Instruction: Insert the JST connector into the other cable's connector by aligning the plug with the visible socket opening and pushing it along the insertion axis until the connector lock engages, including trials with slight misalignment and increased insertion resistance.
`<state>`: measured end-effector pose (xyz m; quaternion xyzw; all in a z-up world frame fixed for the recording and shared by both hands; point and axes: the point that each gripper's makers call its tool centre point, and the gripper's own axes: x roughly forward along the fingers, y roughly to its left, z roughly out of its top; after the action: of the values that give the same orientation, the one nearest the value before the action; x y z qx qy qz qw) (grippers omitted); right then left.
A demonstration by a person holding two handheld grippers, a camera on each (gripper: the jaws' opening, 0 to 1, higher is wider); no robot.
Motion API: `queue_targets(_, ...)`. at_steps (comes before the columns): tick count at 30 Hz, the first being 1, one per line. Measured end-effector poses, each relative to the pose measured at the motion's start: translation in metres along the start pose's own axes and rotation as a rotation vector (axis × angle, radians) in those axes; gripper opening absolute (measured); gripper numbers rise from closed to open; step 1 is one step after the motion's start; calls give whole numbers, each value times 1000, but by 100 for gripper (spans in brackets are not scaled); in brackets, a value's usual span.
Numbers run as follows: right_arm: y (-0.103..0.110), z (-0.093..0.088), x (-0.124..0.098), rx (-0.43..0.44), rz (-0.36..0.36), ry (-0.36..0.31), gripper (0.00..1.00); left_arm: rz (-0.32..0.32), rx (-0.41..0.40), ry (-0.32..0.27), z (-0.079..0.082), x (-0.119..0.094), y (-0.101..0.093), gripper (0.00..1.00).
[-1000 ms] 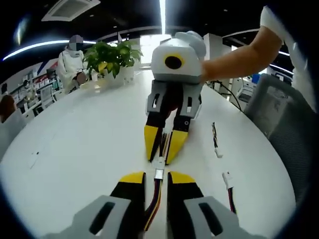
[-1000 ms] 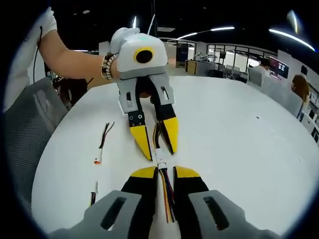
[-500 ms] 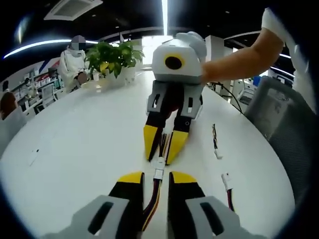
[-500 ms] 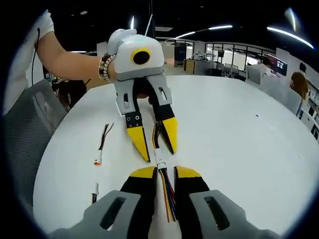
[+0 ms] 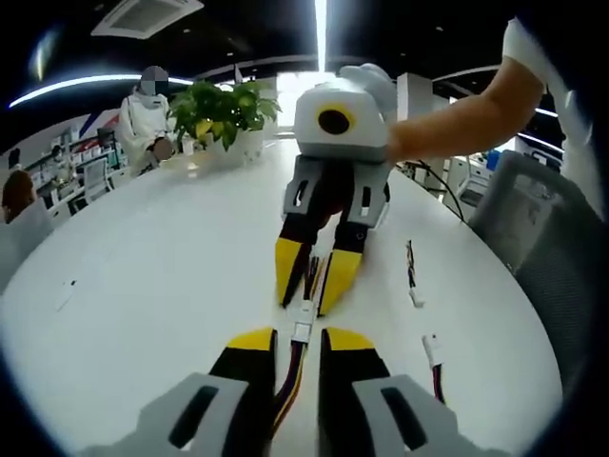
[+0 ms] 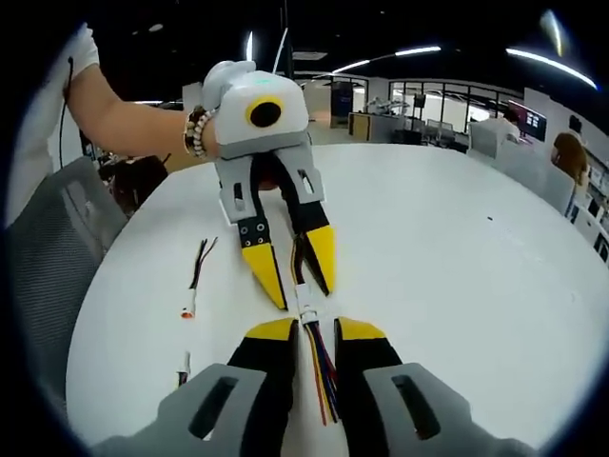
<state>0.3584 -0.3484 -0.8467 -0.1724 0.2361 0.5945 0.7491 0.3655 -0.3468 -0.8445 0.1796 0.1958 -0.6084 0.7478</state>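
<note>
Two grippers facing tip to tip over a white table [image 5: 143, 276]: left gripper [image 5: 297, 345] narrowed on one wired cable [image 5: 291, 381], right gripper [image 6: 310, 333] narrowed on another cable [image 6: 319, 376]. Two white connectors [image 5: 303, 319] touching between the tips. Two spare cables [image 6: 195, 271] beside them on the table; one potted plant [image 5: 221, 119] at its far edge.

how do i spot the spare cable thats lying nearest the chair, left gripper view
Start at the round white table and go to its edge beside the grey mesh chair. Two loose cables lie there; the one you want is the short cable with a white plug, nearer the camera than the dark-wired cable and clear of both claws.
</note>
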Motion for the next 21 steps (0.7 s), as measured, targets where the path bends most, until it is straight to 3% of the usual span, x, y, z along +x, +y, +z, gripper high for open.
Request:
queue_targets(3,0,6,-3,13,-1,-26,13,53,-31,5,0,0,7,22)
queue_targets(10,-3,18,-11,35,-19,-69,14,56,-17,26,-1,-2,5,31)
queue_targets(13,1,20,-14,46,-16,-73,15,68,-118,-40,9,-3,3,51)
queue_targets(15,3,21,-16,45,-19,-73,15,96,-179,-84,15,-7,8,58)
queue_targets(17,4,23,-17,49,-20,-82,16,94,-260,-167,26,-14,7,63)
queue_targets(19,6,27,-21,61,-22,-96,15,115,-271,-174,23,-19,8,73)
queue_targets(21,8,31,-24,69,-20,-113,15,128,-279,-157,18,-22,8,75)
